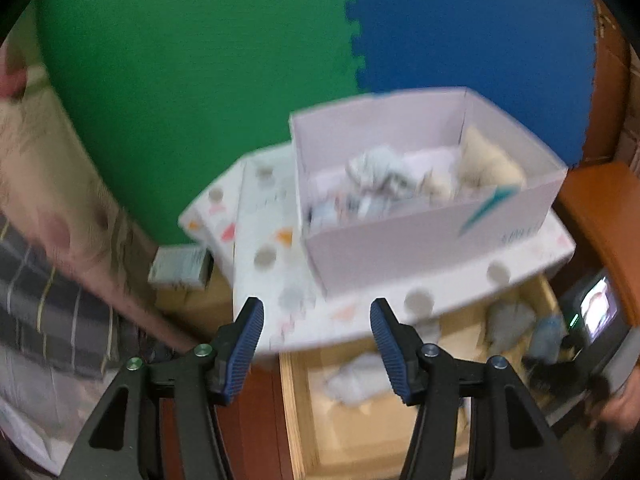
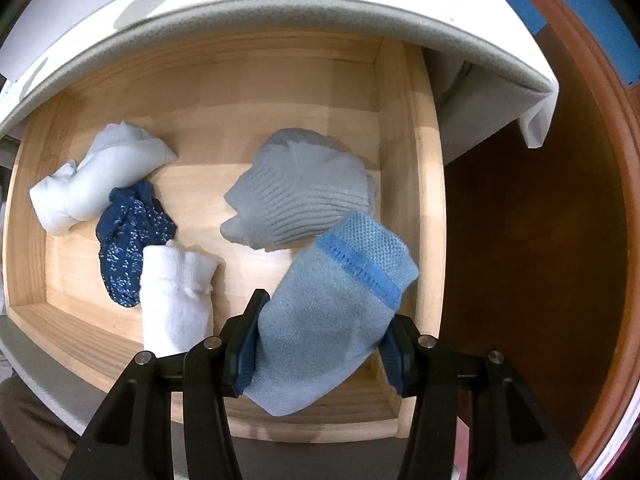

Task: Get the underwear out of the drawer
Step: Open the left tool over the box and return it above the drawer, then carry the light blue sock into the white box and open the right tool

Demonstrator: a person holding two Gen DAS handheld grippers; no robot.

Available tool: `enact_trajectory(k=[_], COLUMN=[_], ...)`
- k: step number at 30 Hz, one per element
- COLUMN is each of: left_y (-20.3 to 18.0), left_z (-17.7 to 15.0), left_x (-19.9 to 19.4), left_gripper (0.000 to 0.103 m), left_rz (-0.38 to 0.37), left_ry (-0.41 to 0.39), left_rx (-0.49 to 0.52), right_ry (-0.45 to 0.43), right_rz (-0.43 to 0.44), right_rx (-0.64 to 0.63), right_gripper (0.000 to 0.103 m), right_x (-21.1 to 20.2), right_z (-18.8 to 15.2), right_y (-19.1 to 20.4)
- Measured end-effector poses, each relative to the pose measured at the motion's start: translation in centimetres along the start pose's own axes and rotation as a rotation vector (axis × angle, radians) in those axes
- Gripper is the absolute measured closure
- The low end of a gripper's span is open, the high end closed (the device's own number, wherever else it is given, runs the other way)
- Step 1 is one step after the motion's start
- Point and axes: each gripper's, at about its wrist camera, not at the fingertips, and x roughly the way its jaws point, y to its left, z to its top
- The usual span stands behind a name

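Pinching a soft, light pale-blue sock across its bunched middle, the right gripper holds it above the near right corner of the wooden drawer, while the left gripper hangs released, empty, near the white box.
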Motion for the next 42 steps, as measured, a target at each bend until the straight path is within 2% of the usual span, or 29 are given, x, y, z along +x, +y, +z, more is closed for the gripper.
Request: enact_trajectory(k=[5,10,14,18,26,32,37,42], left_y=[-0.4,-1.1,-1.4,-0.9,-1.1,-0.3,1.0,2.2], left_z=[-5.8,-9.5,-10.9,-11.0,-11.5,-11.9,-12.3,-12.6], left_x=[2.8,5.3,6.7,7.1,7.7,8.3,8.4,8.2], left_gripper=[0.046,0.046,0.046,0.046,0.046,0.046,0.046,0.046], left_rz=[0.018,0.024,0.033,0.025,0.017,-0.006,-0.034,-0.048], left_ry=[0.076,0.126,0.148,0.164,0.175,0.186,0.185,0.165], left_rx=[-0.041,-0.077,-0.089,-0.13,-0.172,-0.234,-0.301,-0.357], right_ry=[-0.038,-0.078,-0.101,-0.129,-0.257,-0.365,-0.383,-0.367], right_rz=[0.029,0.047,0.038,0.069,0.04,0.021,0.032,0.003], right_rx=[0.02,0.022,0.005,0.024,-0.005,-0.044,-0.052,-0.076], right_gripper=[0.055,0.055,0.055,0.055,0.055,0.055,0.055,0.055], right_x=[-1.0,-2.2,-4.2,-7.2,-15.8,-22.0,-23.2,-22.6], right_z=[-0.3,-0.6,-0.6,0.2,3.4,7.0,10.7,13.9], right_y=[-0.3,-0.4,-0.7,-1.6,-2.3,-1.1,0.9,2.7])
